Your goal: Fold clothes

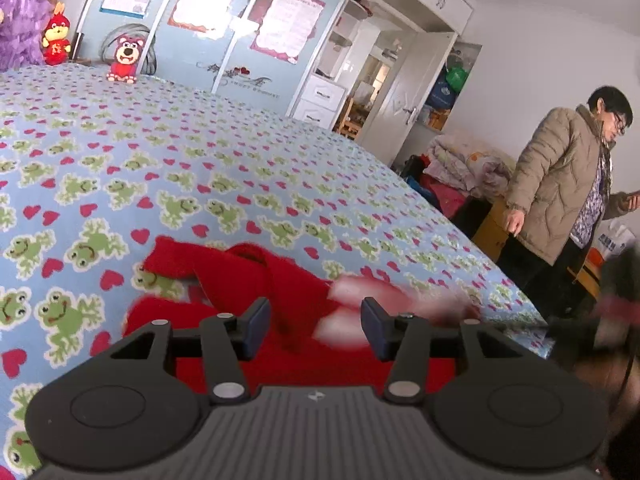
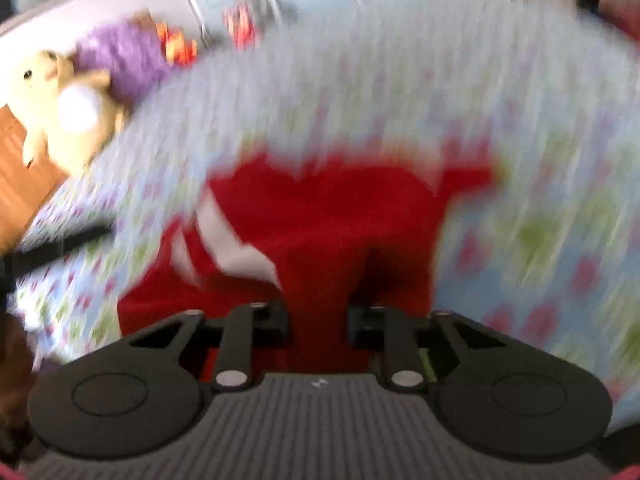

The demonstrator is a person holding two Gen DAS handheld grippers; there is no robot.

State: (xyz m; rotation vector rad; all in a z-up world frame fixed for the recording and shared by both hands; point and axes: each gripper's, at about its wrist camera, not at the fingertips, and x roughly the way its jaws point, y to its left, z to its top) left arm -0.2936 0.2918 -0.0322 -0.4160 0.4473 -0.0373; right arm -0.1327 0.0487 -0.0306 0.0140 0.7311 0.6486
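Observation:
A red garment (image 1: 256,280) with white stripes lies crumpled on the frog-and-heart bedsheet (image 1: 200,160). My left gripper (image 1: 316,326) is open just above the garment, its jaws wide apart with red cloth between and under them. In the right wrist view the picture is heavily motion-blurred. The red garment (image 2: 340,216) with a white stripe patch lies straight ahead, and my right gripper (image 2: 318,320) hangs over it with its jaws apart. Red cloth fills the gap, and I cannot tell whether it is gripped.
A person in a tan padded jacket (image 1: 560,184) stands at the bed's right side. Plush toys (image 1: 126,58) sit at the far bed edge, by a blue wardrobe. A yellow plush (image 2: 60,108) and a purple bundle (image 2: 124,60) lie at the left. A pile of bedding (image 1: 464,164) sits beyond the bed.

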